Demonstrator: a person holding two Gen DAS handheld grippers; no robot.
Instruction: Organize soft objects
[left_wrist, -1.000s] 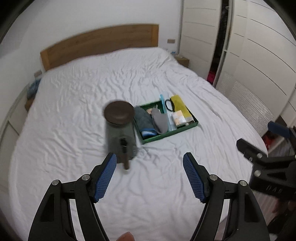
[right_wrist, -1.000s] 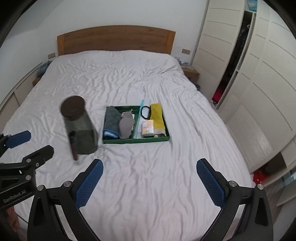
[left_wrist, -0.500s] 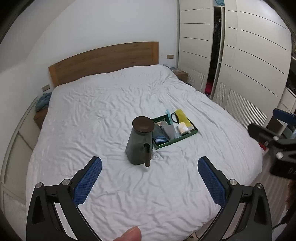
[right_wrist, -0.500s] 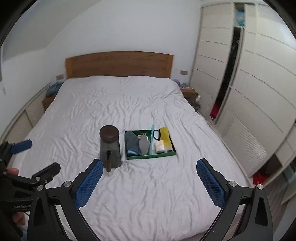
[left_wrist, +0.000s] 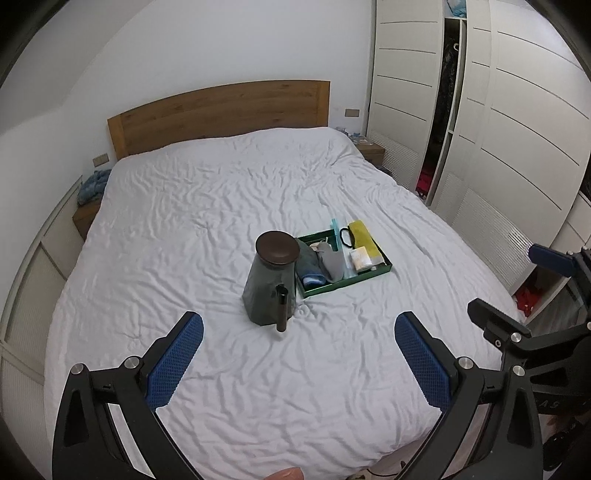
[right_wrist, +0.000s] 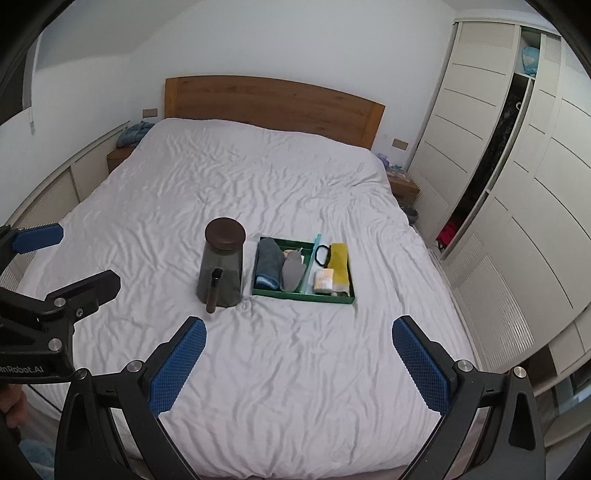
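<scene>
Left wrist view shows the green tray (left_wrist: 380, 272) lying on the white bed (left_wrist: 207, 206), right of the middle, with the dark pitcher (left_wrist: 271, 286) standing upright just to its left, touching or nearly touching the tray's left wall. The soft things already lie inside the tray: a dark grey rolled cloth with a blue edge (left_wrist: 309, 267) in the left part, a lighter grey fabric piece (left_wrist: 332, 262) beside it, then a pale blue divider strip (left_wrist: 337, 236), and in the right part a yellow cloth (left_wrist: 364, 238), a black loop that may be a hair tie (left_wrist: 345, 236) and a small pale packet (left_wrist: 361, 258). No loose cloth shows on the sheet around the tray.

The left tongs (left_wrist: 299, 363) stand wide apart over bare sheet at the near edge of the bed, their jaws having just been opening, with nothing between them. In the right wrist view the right tongs (right_wrist: 298, 363) are likewise spread with nothing between them, well short of pitcher and tray.

Judging by this, the sorting looks essentially done: everything soft sits side by side in its compartment and both tools hang clear of the bed's contents. What may be left is small, perhaps straightening the grey piece, which lies slightly askew. Whether the pitcher belongs where it stands I cannot tell.
</scene>
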